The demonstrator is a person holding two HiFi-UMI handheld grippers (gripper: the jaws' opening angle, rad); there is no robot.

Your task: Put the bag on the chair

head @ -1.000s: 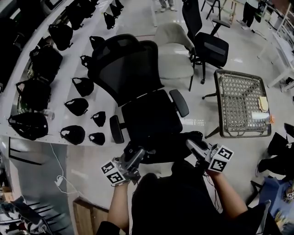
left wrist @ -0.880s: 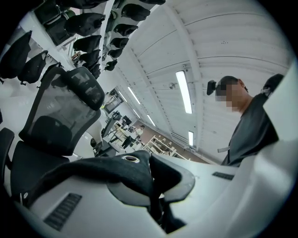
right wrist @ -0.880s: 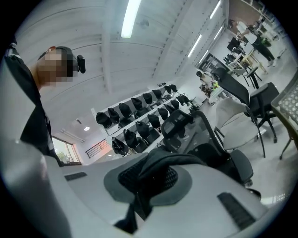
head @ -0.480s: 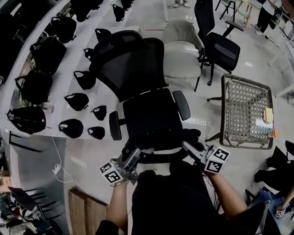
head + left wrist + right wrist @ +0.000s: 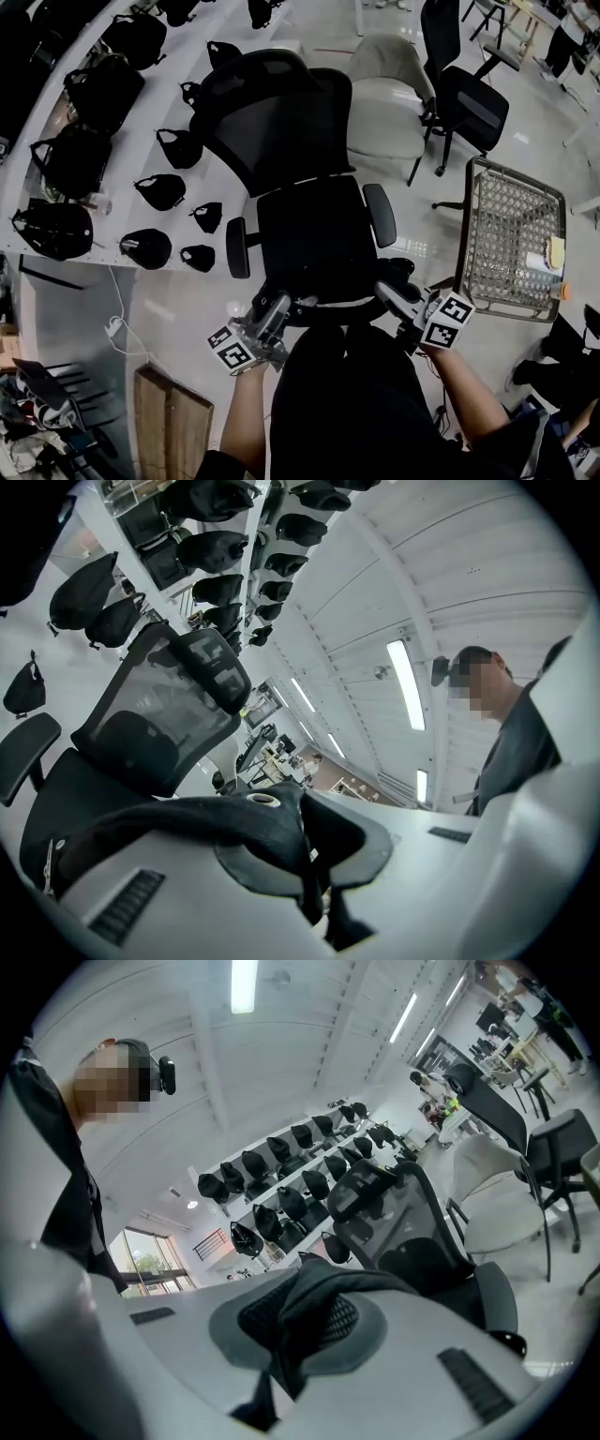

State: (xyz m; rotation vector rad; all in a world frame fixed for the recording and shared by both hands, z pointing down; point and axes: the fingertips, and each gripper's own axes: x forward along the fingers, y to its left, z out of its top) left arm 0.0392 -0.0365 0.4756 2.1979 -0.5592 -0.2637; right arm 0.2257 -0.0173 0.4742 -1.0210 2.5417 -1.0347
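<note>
The left tongs (image 5: 279,309) are pinching a black strap of the bag (image 5: 192,819), and the right tongs (image 5: 391,293) are clamping down on another fold of it. The bag is hanging between them, just at the front edge of the black mesh chair (image 5: 314,230).

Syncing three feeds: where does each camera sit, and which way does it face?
Head view: on the person's head, steeply down onto the black mesh office chair; forearms, dark torso, left gripper and right gripper show.
Left gripper view: on that gripper, along jaws shut on the black fabric bag, ceiling beyond; person's torso at right.
Right gripper view: on that gripper, along jaws shut on the bag; person at left.
Shared: every view shows the chair; both gripper views show the bag.
</note>
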